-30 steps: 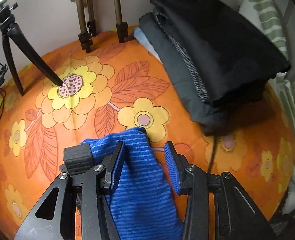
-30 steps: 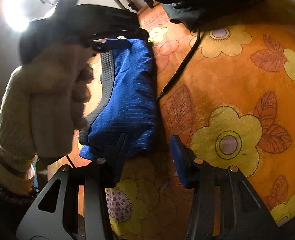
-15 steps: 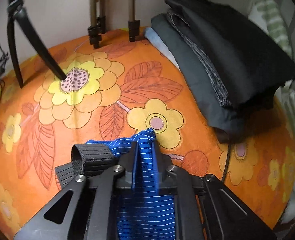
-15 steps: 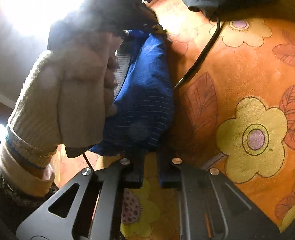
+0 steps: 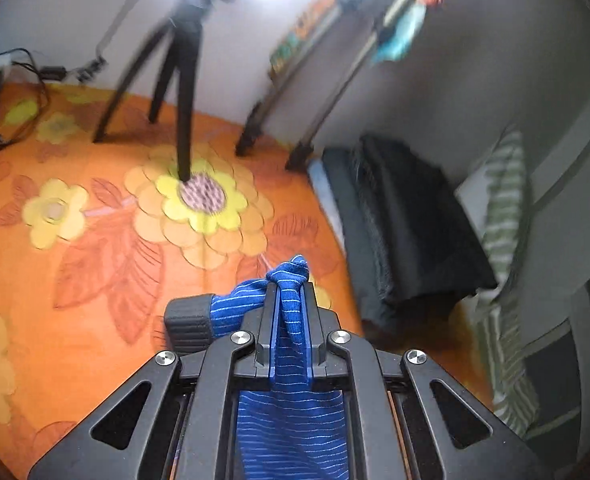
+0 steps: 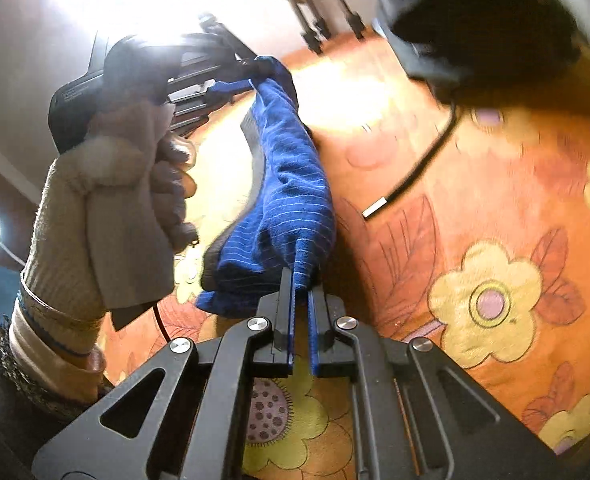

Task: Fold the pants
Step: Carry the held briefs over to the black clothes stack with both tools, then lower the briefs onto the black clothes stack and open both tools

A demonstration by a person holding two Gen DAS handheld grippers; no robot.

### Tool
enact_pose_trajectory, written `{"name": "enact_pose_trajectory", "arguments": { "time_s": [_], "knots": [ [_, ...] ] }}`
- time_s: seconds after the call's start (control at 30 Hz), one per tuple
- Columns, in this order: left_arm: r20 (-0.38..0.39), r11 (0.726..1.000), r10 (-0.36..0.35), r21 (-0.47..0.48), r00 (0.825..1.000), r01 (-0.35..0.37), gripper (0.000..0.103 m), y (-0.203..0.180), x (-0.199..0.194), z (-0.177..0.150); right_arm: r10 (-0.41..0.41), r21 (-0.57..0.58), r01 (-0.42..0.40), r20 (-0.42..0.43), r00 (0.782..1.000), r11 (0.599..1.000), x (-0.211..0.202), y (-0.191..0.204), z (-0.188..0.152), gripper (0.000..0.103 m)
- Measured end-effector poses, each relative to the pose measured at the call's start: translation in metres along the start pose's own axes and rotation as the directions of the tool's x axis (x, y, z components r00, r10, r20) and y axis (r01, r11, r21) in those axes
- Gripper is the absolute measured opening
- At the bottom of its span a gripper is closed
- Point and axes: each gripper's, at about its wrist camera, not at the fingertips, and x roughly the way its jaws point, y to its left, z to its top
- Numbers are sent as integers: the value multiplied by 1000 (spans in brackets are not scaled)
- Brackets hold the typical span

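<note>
A second ago both my grippers stood open around the blue pants [image 5: 291, 320]. Now my left gripper [image 5: 290, 292] and right gripper [image 6: 301, 280] have clamped on the cloth and lifted it, my left swinging toward 12 o'clock.

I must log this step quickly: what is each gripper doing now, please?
Left gripper: closed on the blue pants.
Right gripper: closed on the same pants, other end.

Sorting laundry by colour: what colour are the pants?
Blue with thin pale stripes, clearest in the left wrist view.
</note>
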Motion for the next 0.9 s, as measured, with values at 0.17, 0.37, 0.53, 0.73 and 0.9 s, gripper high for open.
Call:
{"name": "enact_pose_trajectory", "arguments": {
  "time_s": [0.17, 0.37, 0.53, 0.73, 0.9],
  "knots": [
    [76, 998, -38, -41, 996, 41, 7, 14, -27, 11, 1, -108, 4, 46, 999, 994, -24, 29, 0, 6],
    [152, 994, -81, -61, 985, 92, 6, 14, -52, 27, -5, -192, 24, 99, 995, 981, -54, 51, 7, 5],
    [199, 991, -114, -45, 973, 125, 6, -2, -69, 44, -13, -217, 43, 137, 991, 975, -61, 54, 34, 5],
    [232, 991, -131, 16, 964, 131, 6, -32, -69, 73, 18, -207, 18, 170, 985, 978, -80, 45, 72, 5],
    [250, 987, -163, 52, 954, 155, 6, -64, -54, 97, 31, -180, 3, 182, 983, 984, -87, 25, 108, 5]
  ]
}}
